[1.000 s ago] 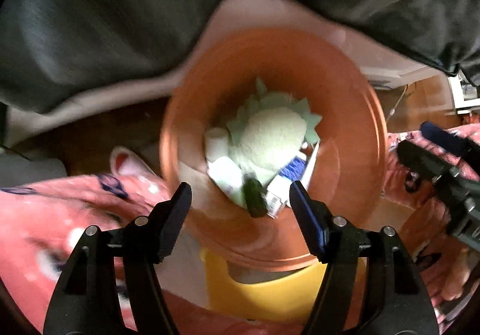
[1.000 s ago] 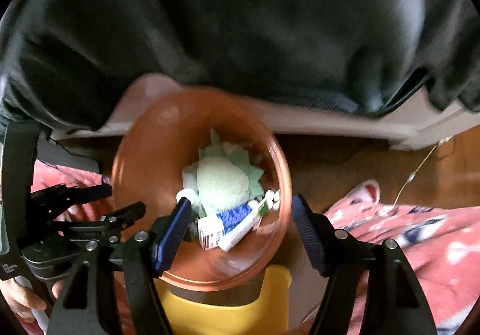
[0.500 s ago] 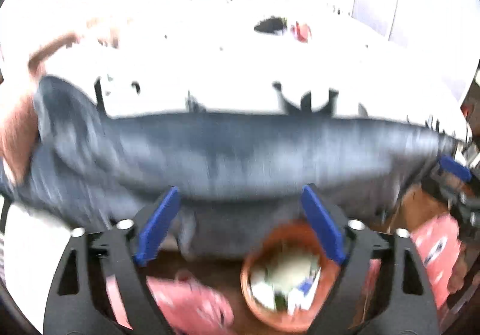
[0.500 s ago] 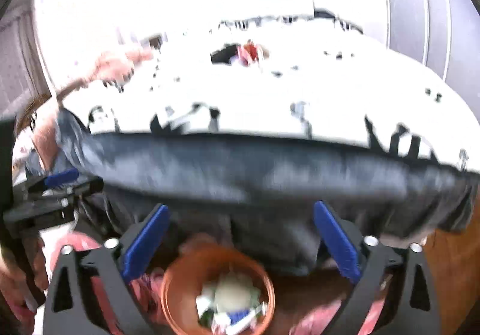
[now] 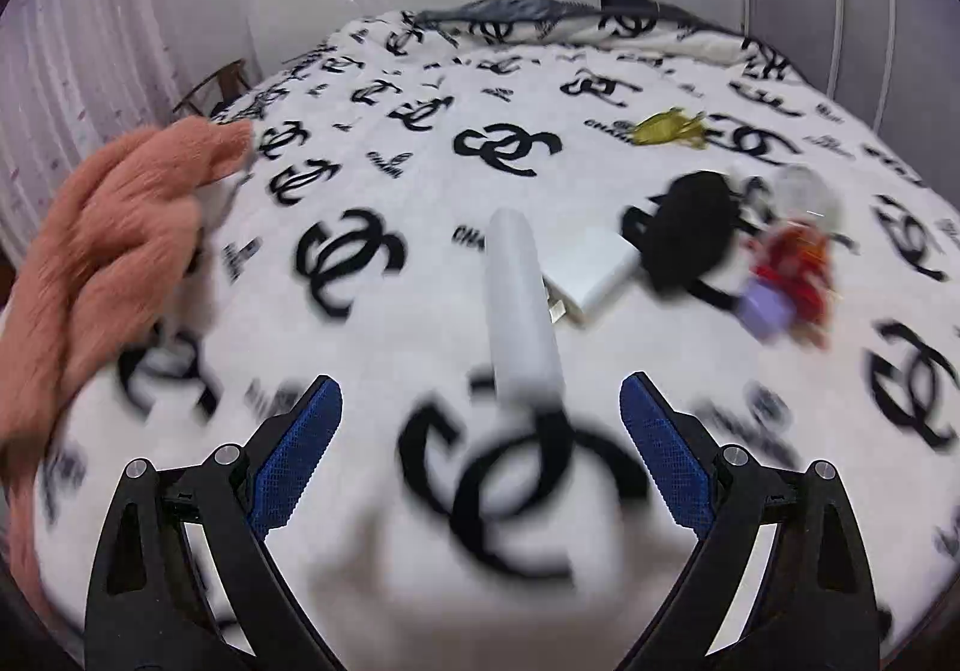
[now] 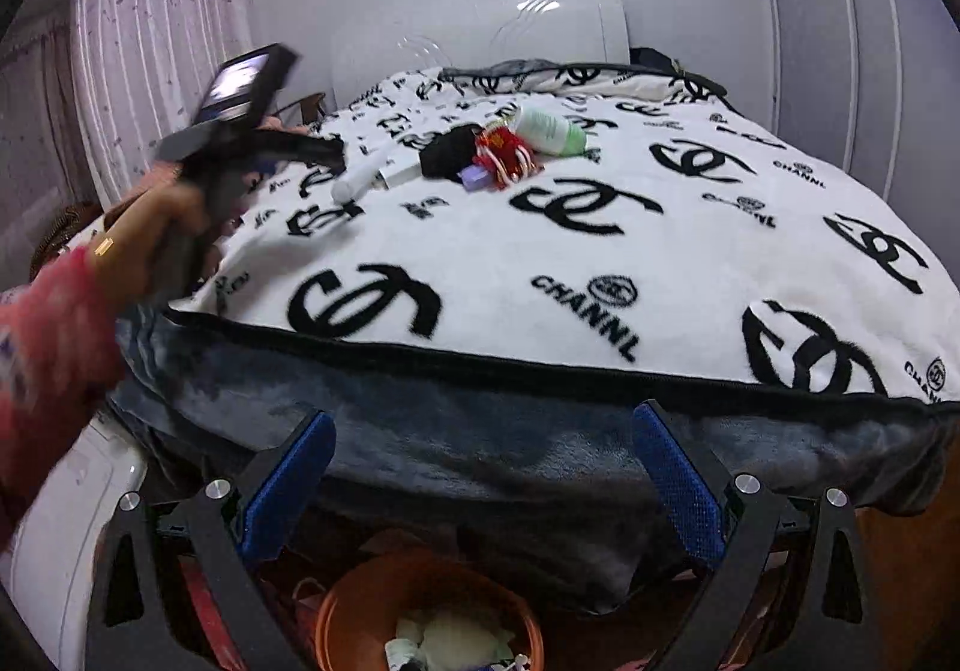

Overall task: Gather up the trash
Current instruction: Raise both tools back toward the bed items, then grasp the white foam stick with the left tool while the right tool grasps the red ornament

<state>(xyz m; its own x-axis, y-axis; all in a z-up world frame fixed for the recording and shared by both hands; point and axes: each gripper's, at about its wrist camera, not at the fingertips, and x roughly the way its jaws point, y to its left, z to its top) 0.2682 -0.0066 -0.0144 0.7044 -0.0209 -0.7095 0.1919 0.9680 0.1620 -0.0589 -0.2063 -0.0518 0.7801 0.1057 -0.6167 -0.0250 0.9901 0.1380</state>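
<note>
From the left wrist view, your left tongs (image 5: 480, 431) are out over the bed (image 5: 420, 203), jaws spreading toward full width and nothing between the blue pads (image 5: 297, 452). The white tube (image 5: 522, 311) lies just ahead, lengthwise along your line of approach, its near end close to the gap. I'd judge it the next piece to take: bring the jaws down either side of the barrel near its middle, so they close across the width, and press lightly into the soft blanket so the lower edges get under it. Just beyond and to the right lie a white box (image 5: 591, 266), a black pouch (image 5: 690, 233), a red bundle (image 5: 795, 266) with a lilac piece (image 5: 765, 308), and a yellow wrapper (image 5: 669, 128) farther back. The picture is smeared, so steady the hand before you close. A pink fuzzy cloth (image 5: 102, 251) sits at the left edge.

From the right wrist view, your right tongs (image 6: 486, 473) hang at the foot of the bed, jaws wide apart and empty. The orange bin (image 6: 336, 617) sits on the floor right below them, already holding scraps. The same pile shows up on the blanket, plus a pale green bottle (image 6: 549, 131). Keep this hand clear of the bin mouth so the left can drop into it
</note>
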